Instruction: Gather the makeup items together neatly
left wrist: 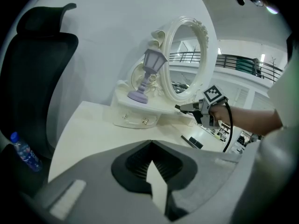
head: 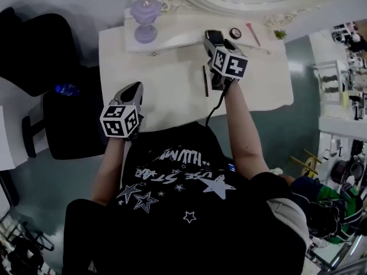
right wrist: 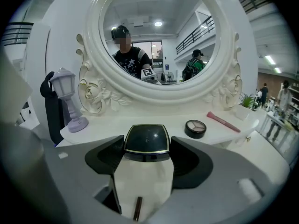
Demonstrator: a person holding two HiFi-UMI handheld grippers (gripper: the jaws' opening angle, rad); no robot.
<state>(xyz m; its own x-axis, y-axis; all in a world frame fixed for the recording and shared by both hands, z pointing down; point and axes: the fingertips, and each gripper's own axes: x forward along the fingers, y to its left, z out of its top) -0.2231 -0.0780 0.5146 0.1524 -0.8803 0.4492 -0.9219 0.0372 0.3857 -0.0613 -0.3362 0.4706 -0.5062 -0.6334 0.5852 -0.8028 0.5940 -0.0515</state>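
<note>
Nearest to me, the left tongs (left wrist: 152,143) hang over the near-left part of the white table (head: 160,96). Their jaws are pressed together at the tips with nothing between them, and only bare tabletop shows through the gap behind. Off to my left, beside the table, there's a black chair (head: 34,44) with a blue-capped water bottle (head: 66,89) just by it.

Moving out along the table, a slim dark pencil (head: 205,80) lies flat on its own. It sits just beside my right forearm and well apart from everything else.

Past that, the right tongs (right wrist: 146,149) are reaching forward and tipped downward. They're pinching a black compact (right wrist: 146,138), a squarish glossy case with a thin gold rim. One jaw is on each side of it and the lid faces up. It's held clear of the tabletop, right at the front edge of the raised shelf (right wrist: 140,119).

On the shelf, right of the compact, a round eyeshadow pot (right wrist: 195,128) sits with its pale shades showing. Just beyond it a pink brush (right wrist: 223,122) lies at a slant, near the pot but not touching it. At the far right end of the shelf stands a small green plant (right wrist: 245,101). At the left end a lavender lantern-shaped lamp (right wrist: 70,101) stands upright.

Behind all of it rises the big round mirror (right wrist: 95,41) in its carved white frame.
</note>
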